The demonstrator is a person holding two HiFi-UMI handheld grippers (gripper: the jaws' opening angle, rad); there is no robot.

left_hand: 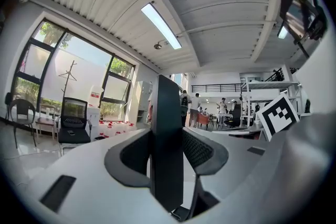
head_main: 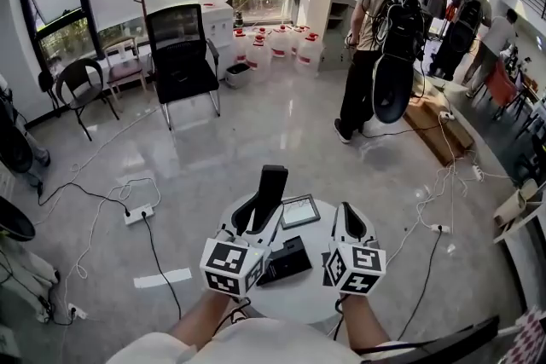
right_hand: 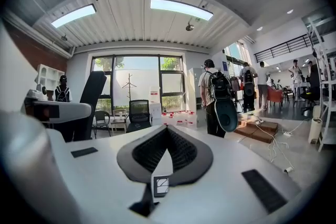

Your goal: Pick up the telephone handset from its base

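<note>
**Desk:** Head view shows a round white table (head_main: 299,296) with both grippers above it. Which has the phone?

**Photographer:** The left gripper (head_main: 262,214). Its jaws are partly closed, clamping the black handset (head_main: 271,187) upright, lifted off the base (head_main: 286,260) near the tabletop's middle.

**Desk:** And the right gripper (right_hand: 168,131)?

**Photographer:** Only its own view settles that: the pad tips meet with nothing between them.
</note>
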